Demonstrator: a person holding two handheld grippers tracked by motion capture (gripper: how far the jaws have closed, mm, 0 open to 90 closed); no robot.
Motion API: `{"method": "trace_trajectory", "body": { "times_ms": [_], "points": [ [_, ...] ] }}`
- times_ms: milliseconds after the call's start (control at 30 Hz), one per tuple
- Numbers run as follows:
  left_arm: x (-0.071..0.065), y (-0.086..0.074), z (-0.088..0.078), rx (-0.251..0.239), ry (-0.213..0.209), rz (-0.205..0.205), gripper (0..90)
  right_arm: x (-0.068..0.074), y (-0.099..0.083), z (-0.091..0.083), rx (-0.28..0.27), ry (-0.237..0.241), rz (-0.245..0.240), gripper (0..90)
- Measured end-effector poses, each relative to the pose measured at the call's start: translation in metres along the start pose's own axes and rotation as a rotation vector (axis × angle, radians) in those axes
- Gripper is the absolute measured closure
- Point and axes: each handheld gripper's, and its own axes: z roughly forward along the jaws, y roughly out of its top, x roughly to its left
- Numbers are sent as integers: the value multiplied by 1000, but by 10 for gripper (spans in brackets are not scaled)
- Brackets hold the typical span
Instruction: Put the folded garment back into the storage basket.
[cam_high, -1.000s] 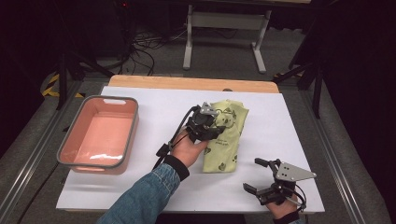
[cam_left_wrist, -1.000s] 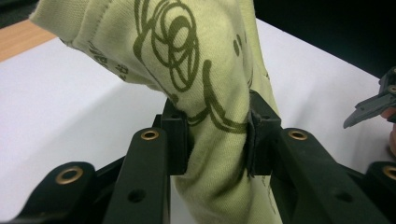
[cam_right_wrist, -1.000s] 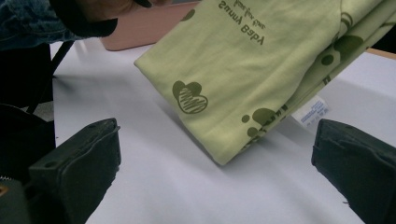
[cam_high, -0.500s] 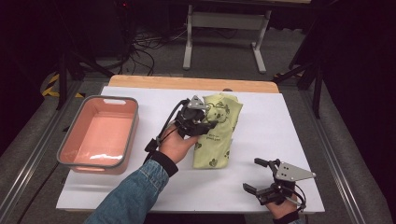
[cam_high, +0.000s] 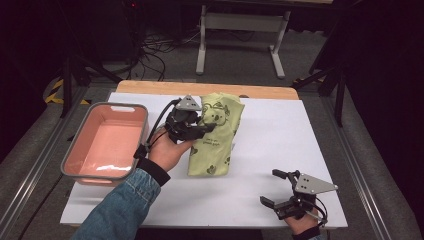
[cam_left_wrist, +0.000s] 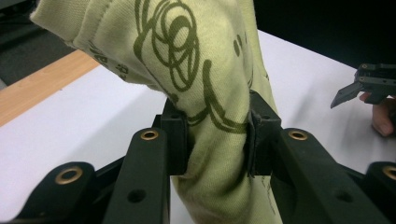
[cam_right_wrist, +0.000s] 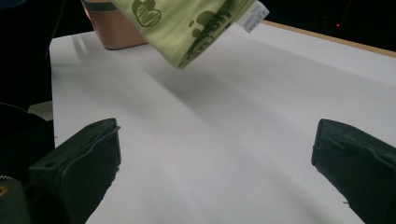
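While pinched on green cloth (cam_left_wrist: 210, 93), left tool (cam_left_wrist: 217, 140) jaws narrow.

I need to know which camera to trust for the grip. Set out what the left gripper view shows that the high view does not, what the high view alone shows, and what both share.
Left gripper view alone: the two black pads press on a bunched fold of the green printed cloth, so the grip is seen close up.

High view alone: the pink bin at the left of the white table, and the left gripper lifting the cloth beside it.

Both: the cloth, the white table and the right gripper, open and apart from the cloth.
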Motion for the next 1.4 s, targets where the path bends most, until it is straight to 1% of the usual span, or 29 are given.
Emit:
{"method": "trace_trajectory", "body": {
  "times_ms": [200, 267, 300, 400, 433, 600, 733, 800, 833, 1067, 1100, 1133, 1233, 1267, 1400],
  "points": [
    [9, 0, -22, -8, 21, 12, 677, 0, 0, 0, 3, -3, 2, 18],
    [12, -2, -29, -13, 24, 7, 677, 0, 0, 0, 2, -1, 2, 18],
    [12, -2, -29, -13, 24, 7, 676, 0, 0, 1, 3, -1, 1, 18],
    [19, -4, -41, -17, 26, 3, 677, 0, 0, 1, 2, 0, 1, 18],
    [19, -4, -41, -17, 26, 3, 676, 0, 0, 1, 2, 0, 1, 18],
    [26, -8, -52, -16, 38, 1, 676, 0, 0, 1, 5, 0, 1, 18],
    [33, -12, -63, -26, 48, -4, 676, 0, 0, 1, 4, -1, 2, 19],
    [34, -12, -64, -27, 52, -5, 676, 0, 0, 1, 5, 0, 2, 18],
    [36, -14, -69, -26, 58, -4, 676, 0, 0, 1, 5, -1, 1, 18],
    [46, -21, -86, -34, 72, -13, 676, 1, 0, 1, 4, -1, 1, 19],
    [47, -22, -88, -40, 73, -20, 676, 1, 0, 1, 6, -1, 1, 18],
    [49, -23, -90, -41, 75, -16, 676, 1, 0, 1, 6, -1, 1, 18],
    [52, -26, -99, -49, 81, -23, 676, 1, 0, 1, 6, -1, 0, 18],
    [54, -27, -102, -50, 85, -17, 676, 1, 0, 1, 7, -1, 2, 19],
    [59, -31, -112, -57, 100, -25, 676, 1, 0, 2, 9, -1, 1, 18]
  ]
}}
